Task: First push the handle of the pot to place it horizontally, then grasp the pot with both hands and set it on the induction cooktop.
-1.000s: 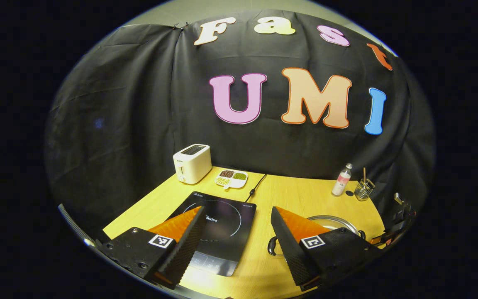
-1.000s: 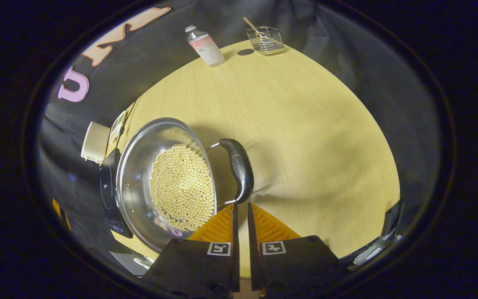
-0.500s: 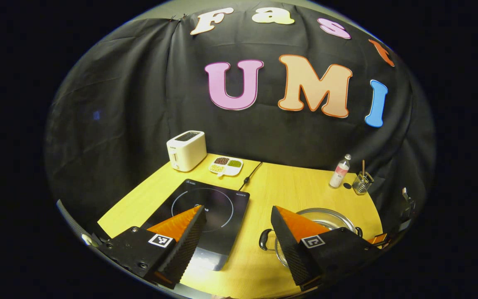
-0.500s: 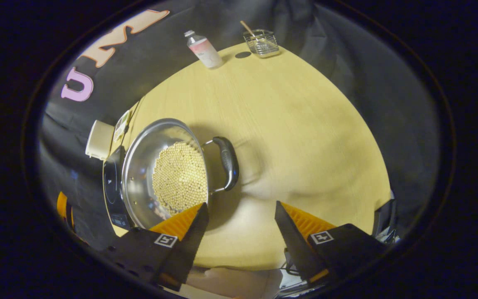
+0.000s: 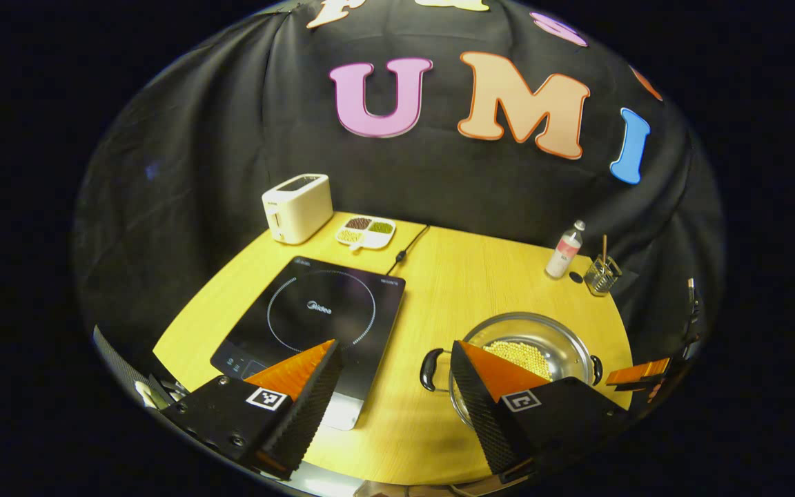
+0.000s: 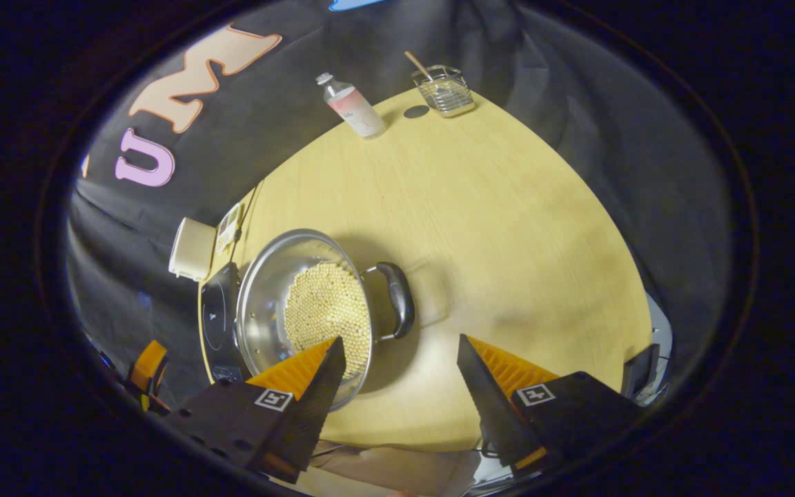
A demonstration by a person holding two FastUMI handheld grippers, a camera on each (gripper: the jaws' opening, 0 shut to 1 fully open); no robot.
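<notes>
A steel pot [image 5: 572, 345] with small yellow beads inside sits on the wooden table, right of the black induction cooktop [image 5: 315, 314]. The pot's black left handle [image 5: 428, 369] sticks out sideways toward the cooktop. My left gripper [image 5: 395, 345] hangs open above the table's front, between cooktop and pot, holding nothing. In the right gripper view the pot [image 6: 263, 310] lies just ahead, its near handle [image 6: 397, 307] lying flat beyond my open right gripper [image 6: 401, 339], which is apart from it. The cooktop [image 6: 214, 321] is behind the pot.
A white toaster [image 5: 297, 207], a divided snack dish [image 5: 365, 231] and the cooktop's cord [image 5: 404, 252] stand at the back left. A bottle [image 5: 565, 250] and a glass holder with a stick [image 5: 601, 275] stand at the back right. Bare tabletop [image 6: 508, 228] lies right of the pot.
My right gripper went from shut at the pot's handle to open and drew back a little. The left gripper's view tilted down, bringing the pot and cooktop fully into sight.
</notes>
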